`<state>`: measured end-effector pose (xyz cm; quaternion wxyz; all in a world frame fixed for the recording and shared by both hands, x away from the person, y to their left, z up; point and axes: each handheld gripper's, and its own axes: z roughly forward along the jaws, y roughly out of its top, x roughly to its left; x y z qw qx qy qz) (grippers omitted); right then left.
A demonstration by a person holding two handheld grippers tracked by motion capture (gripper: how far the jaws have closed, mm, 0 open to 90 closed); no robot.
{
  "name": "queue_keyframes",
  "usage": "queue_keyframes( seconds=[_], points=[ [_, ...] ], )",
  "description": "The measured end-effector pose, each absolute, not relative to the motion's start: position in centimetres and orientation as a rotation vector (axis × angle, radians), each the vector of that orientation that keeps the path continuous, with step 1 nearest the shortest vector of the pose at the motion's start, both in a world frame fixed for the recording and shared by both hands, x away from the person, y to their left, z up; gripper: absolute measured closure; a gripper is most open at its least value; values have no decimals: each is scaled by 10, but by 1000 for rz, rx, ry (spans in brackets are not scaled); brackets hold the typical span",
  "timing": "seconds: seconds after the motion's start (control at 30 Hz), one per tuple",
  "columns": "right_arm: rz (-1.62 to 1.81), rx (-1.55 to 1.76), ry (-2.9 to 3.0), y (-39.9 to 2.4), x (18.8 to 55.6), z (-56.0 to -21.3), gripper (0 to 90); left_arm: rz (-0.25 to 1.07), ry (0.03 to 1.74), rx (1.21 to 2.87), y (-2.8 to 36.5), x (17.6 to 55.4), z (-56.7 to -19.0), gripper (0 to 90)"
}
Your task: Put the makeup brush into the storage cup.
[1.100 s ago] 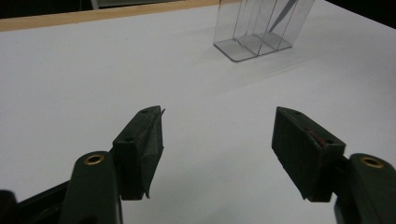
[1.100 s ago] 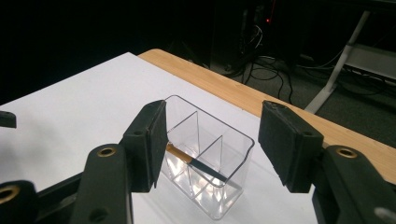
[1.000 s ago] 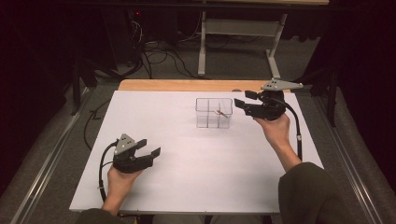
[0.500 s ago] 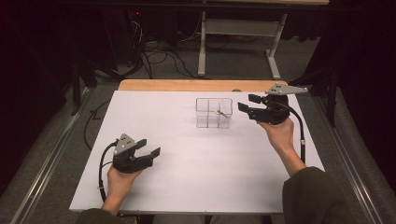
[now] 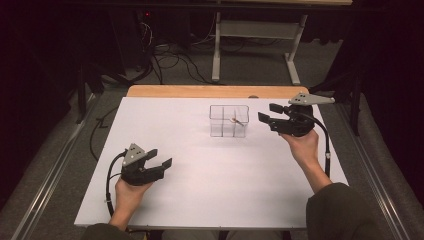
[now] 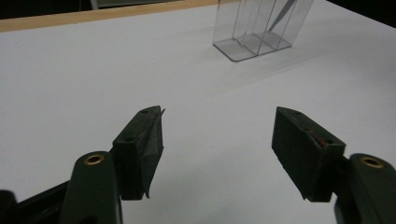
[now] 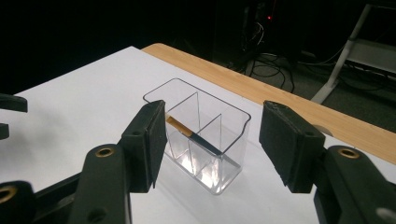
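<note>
Clear box: a see-through plastic box with small rooms (image 5: pixel 229 121) is seen on the white table (image 5: pixel 200 200), near the far wooden edge (image 5: pixel 200 91).
Stick: a thin dark stick with a tan tip (image 7: pixel 194 135) is leaned inside the box, tip up.
Right claw (image 5: pixel 266 113): spread wide, nothing gripped, held just beside the box and pointed at it.
Left claw (image 5: pixel 161 158): spread wide, nothing gripped, rested well apart from the box.
Risk: the light box could be bumped or tipped if the claw is pushed in crooked; the stick could slip.
In the way: the thin inner walls are close around the stick.
Around: cables and metal legs are seen on the floor behind.
</note>
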<state>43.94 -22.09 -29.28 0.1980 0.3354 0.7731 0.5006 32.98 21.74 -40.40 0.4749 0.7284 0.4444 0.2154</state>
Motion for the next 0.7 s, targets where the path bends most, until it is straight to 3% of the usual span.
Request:
queue_keyframes(
  seconds=[0.7],
  points=[
    [1402,937,2147,-233,425,-297,438,528,1086,1783,217,330,-404,343]
  ],
)
